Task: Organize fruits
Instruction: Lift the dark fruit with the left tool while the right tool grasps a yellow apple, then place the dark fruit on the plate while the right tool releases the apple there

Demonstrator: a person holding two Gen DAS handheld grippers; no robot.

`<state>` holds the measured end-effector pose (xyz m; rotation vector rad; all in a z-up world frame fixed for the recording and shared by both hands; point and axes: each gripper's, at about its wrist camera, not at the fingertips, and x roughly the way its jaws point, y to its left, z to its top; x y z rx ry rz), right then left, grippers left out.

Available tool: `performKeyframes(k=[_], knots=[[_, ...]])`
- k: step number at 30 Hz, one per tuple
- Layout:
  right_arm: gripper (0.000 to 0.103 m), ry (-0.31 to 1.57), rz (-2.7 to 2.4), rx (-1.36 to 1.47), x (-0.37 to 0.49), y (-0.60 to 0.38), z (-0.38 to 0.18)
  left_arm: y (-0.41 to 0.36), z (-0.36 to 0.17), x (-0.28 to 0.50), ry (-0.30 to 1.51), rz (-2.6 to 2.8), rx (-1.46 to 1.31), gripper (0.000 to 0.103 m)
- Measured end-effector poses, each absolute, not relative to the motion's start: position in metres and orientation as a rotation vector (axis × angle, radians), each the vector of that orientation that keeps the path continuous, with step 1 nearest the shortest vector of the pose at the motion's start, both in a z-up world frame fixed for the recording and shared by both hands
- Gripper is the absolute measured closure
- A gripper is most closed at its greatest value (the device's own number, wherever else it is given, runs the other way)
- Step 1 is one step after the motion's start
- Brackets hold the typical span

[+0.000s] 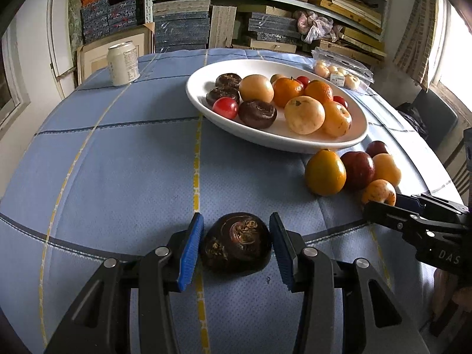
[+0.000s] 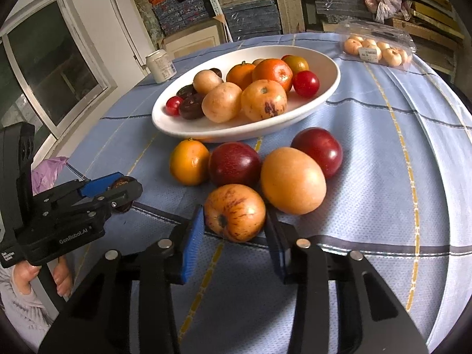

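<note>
both grippers set around fruit on the blue bench cloth, near the white bowl.

the left gripper [image 1: 236, 246] has its fingers [image 1: 191, 247] either side of a dark chestnut [image 1: 236, 243] lying on the cloth [image 1: 118, 153], pads just beside it with a sliver of gap on each side, so not quite gripping. the right gripper [image 2: 234, 233] brackets a speckled apple [image 2: 234, 212]; its left pad touches the fruit, but its right pad is shadowed and partly hidden behind the apple, so i cannot tell whether it grips. behind the apple sit an orange [image 2: 188, 162], two plums [image 2: 234, 163], and a tan fruit [image 2: 292, 180], bunched together below the bowl [image 2: 324, 88]. the bowl's far fruits overlap and are hard to separate. a can [image 1: 122, 63] and a clear fruit box [image 2: 377, 47] stand at the bench's far edge.
</note>
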<state>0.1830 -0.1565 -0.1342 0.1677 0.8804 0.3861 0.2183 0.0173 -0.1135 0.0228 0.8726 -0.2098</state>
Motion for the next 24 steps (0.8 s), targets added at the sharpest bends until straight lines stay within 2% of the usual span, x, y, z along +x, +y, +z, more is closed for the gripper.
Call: performKeyframes(k=[15, 19, 24], knots=[[0.064, 0.817, 0.449, 0.155, 0.164, -0.151, -0.122, 0.004, -0.090, 0.201, 0.749, -0.240, 0.041, 0.057], [0.064, 0.744, 0.449, 0.215, 0.168, -0.168, -0.091, -0.001, -0.066, 0.216, 0.708, -0.243, 0.045, 0.057], [0.064, 0.648, 0.404, 0.242, 0.206, -0.185, -0.041, -0.004, -0.024, 0.273, 0.670, -0.222, 0.040, 0.057]])
